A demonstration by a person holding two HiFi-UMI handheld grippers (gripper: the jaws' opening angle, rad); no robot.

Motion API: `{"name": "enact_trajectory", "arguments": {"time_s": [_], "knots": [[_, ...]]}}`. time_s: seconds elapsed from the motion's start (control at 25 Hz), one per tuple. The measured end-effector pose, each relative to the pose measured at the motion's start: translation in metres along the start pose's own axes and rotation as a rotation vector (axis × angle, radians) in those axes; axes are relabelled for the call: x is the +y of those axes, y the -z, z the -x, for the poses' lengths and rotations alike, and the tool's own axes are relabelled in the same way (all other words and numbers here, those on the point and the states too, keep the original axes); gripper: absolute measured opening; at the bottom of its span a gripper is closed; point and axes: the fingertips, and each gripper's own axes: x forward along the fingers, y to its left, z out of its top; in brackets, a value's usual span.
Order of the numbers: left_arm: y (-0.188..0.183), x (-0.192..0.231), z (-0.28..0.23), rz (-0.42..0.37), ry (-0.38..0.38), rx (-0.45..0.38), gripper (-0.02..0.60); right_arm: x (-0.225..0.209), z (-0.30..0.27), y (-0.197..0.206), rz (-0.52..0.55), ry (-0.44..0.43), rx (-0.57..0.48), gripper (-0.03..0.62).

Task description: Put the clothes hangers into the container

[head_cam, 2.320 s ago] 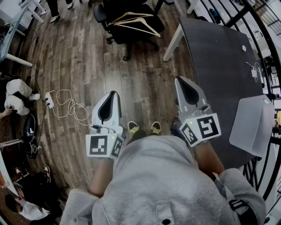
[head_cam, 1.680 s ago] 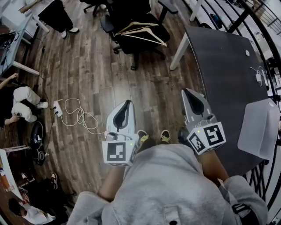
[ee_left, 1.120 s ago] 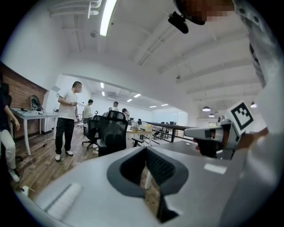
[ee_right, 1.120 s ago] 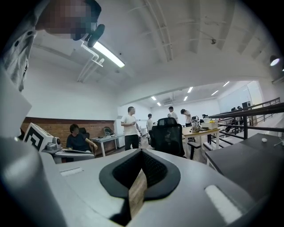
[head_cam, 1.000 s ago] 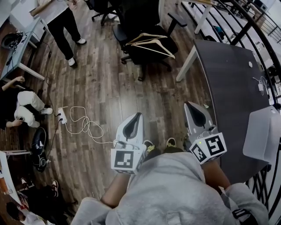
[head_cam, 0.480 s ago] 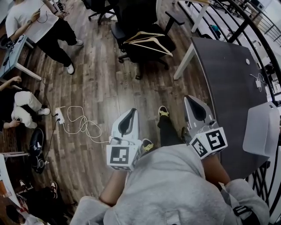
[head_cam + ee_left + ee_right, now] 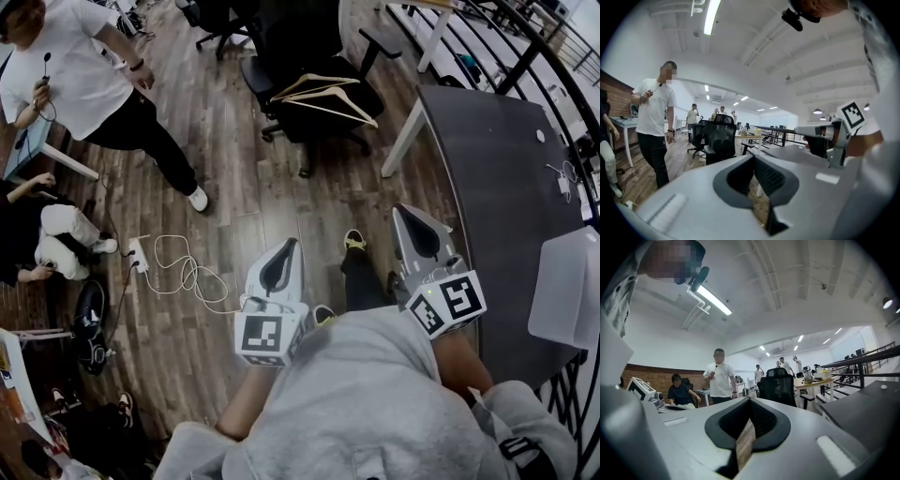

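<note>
Wooden hangers (image 7: 325, 96) lie on the far chair (image 7: 314, 131). The left gripper (image 7: 289, 249) and right gripper (image 7: 405, 217), jaws pressed together and empty, likely must approach first.

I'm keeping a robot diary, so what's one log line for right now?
phase: before pick | left gripper: shut, empty | right gripper: shut, empty | clothes hangers: on office chair | container: on dark table

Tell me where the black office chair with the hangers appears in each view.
Head view: black office chair top centre, hangers on its seat.
Left gripper view: black office chair left of centre.
Right gripper view: black office chair right of centre.
Shared landmark: person in white T-shirt, left of the chair everywhere.
</note>
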Motion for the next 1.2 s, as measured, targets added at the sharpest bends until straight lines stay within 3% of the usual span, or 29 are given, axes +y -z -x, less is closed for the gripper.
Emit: {"name": "enact_trajectory", "arguments": {"time_s": [0.44,0.84,1.2], "knots": [[-0.011,0.022,-0.101,-0.019,0.011,0.045,0.012,-0.069,-0.075,0.000,-0.022,0.004,0.011,-0.003],[-0.036,0.048,-0.213,-0.020,-0.044,0.067,0.012,-0.140,-0.157,-0.008,-0.021,-0.037,0.041,-0.003],[-0.043,0.069,-0.282,0.010,-0.106,0.111,0.012,-0.201,-0.209,-0.017,-0.037,-0.047,0.066,-0.003]]}}
